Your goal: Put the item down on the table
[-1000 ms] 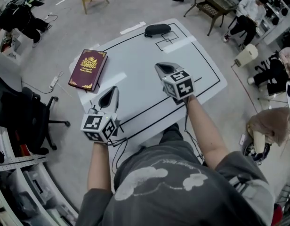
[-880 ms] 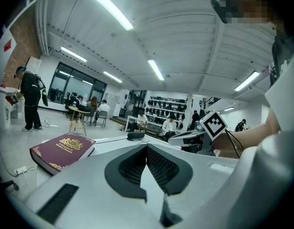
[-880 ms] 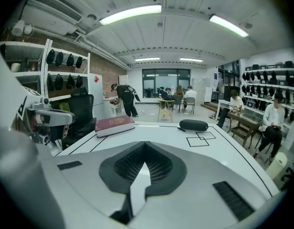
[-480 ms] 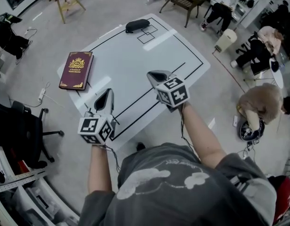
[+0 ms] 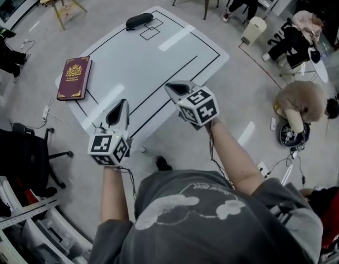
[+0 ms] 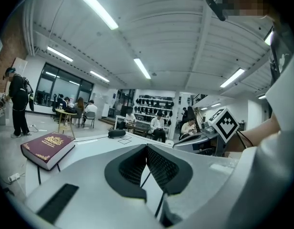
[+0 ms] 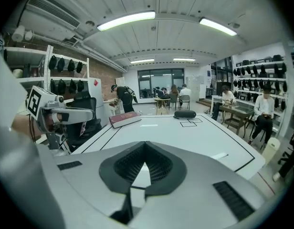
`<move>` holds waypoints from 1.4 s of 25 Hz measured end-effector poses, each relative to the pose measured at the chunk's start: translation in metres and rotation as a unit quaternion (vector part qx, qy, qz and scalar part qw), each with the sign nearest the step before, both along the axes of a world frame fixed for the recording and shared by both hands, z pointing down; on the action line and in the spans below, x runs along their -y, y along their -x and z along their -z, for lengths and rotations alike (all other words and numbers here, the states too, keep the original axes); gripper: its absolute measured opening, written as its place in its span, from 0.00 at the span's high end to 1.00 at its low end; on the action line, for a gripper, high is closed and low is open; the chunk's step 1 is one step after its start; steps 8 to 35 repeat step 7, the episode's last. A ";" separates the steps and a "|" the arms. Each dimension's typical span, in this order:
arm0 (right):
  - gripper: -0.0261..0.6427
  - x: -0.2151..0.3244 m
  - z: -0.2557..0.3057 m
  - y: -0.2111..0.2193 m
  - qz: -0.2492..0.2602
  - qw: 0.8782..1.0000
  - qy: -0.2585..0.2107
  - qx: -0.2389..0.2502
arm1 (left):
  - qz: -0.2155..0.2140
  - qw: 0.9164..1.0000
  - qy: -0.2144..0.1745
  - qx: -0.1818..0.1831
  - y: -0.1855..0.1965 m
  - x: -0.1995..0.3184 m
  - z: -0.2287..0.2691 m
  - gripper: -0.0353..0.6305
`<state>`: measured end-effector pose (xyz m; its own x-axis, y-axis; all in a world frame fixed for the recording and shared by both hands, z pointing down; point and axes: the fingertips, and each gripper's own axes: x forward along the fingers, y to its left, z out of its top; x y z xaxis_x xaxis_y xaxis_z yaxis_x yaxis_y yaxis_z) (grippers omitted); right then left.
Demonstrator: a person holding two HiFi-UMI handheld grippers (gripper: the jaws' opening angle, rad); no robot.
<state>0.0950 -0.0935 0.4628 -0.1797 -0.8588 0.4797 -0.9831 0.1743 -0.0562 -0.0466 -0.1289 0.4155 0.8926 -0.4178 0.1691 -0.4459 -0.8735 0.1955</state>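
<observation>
Open middle of white table (image 5: 158, 59), maroon book (image 5: 74, 78) at left edge, black case (image 5: 138, 21) at far edge

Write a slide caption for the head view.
Left tongs and right tongs hover shut and empty over the white table, where a maroon book and black case lie.

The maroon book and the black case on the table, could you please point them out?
maroon book (image 5: 74, 78), head view, middle of its cover.
black case (image 5: 138, 21), head view, middle of its top.
</observation>
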 end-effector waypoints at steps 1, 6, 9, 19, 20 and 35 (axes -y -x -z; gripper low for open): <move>0.96 -0.010 -0.001 0.000 0.000 1.000 0.000 -0.001 | -0.001 1.000 -0.002 0.001 -0.001 -0.010 0.003 0.94; 0.96 -0.067 -0.003 0.002 0.010 1.000 0.008 -0.026 | 0.003 1.000 0.000 0.003 -0.007 -0.062 0.007 0.94; 0.96 -0.079 -0.003 0.003 0.012 1.000 0.009 -0.027 | 0.004 1.000 0.002 0.003 -0.008 -0.072 0.007 0.94; 0.96 -0.079 -0.003 0.003 0.012 1.000 0.009 -0.027 | 0.004 1.000 0.002 0.003 -0.008 -0.072 0.007 0.94; 0.96 -0.079 -0.003 0.003 0.012 1.000 0.009 -0.027 | 0.004 1.000 0.002 0.003 -0.008 -0.072 0.007 0.94; 0.96 -0.079 -0.003 0.003 0.012 1.000 0.009 -0.027 | 0.004 1.000 0.002 0.003 -0.008 -0.072 0.007 0.94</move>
